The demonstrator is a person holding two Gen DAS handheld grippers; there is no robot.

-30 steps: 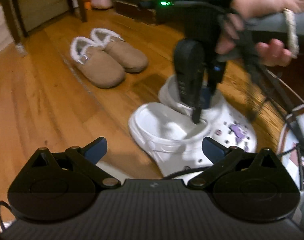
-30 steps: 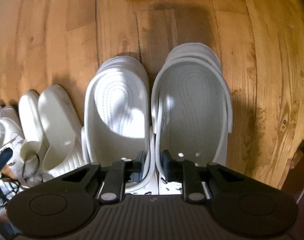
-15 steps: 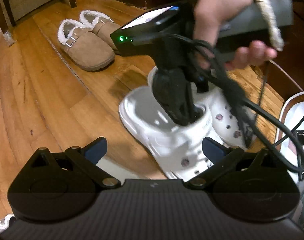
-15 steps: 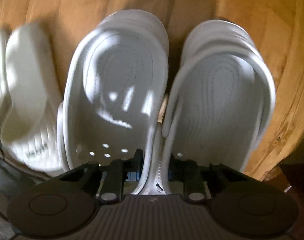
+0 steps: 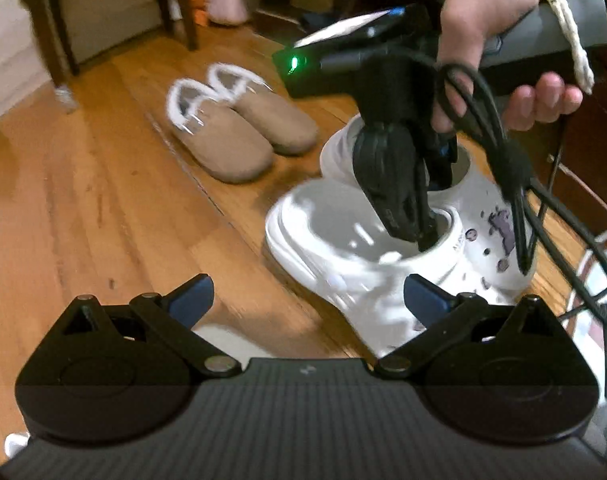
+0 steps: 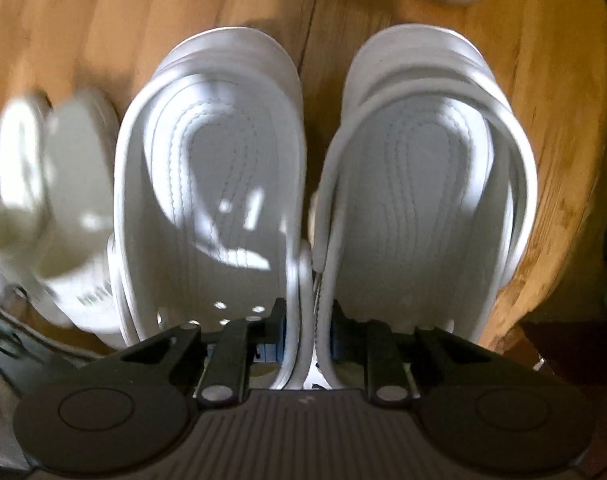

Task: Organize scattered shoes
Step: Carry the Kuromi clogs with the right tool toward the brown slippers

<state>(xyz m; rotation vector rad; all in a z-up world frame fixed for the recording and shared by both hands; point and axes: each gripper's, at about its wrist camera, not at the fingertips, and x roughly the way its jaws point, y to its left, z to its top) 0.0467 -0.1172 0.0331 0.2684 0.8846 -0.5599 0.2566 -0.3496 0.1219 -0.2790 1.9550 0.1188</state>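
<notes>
The right hand-held gripper [image 6: 303,316] is clamped on the touching inner walls of two white clogs [image 6: 223,184], charms on their toes, at floor [image 5: 83,200] centre, slippers [image 5: 239,136] at ten o'clock. The left hand-held gripper [image 5: 307,296] stands apart, empty.

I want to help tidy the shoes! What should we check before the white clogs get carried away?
1. Right gripper pinching both white clogs by their inner walls: ok.
2. Both clogs side by side, open side up: ok.
3. Clogs fully off the wooden floor: cannot tell.
4. Black cable dangling near the clogs: not ok, might snag.
5. Left gripper open and empty, free to help: ok.
6. Space beside the tan slippers for a landing spot: ok.
</notes>
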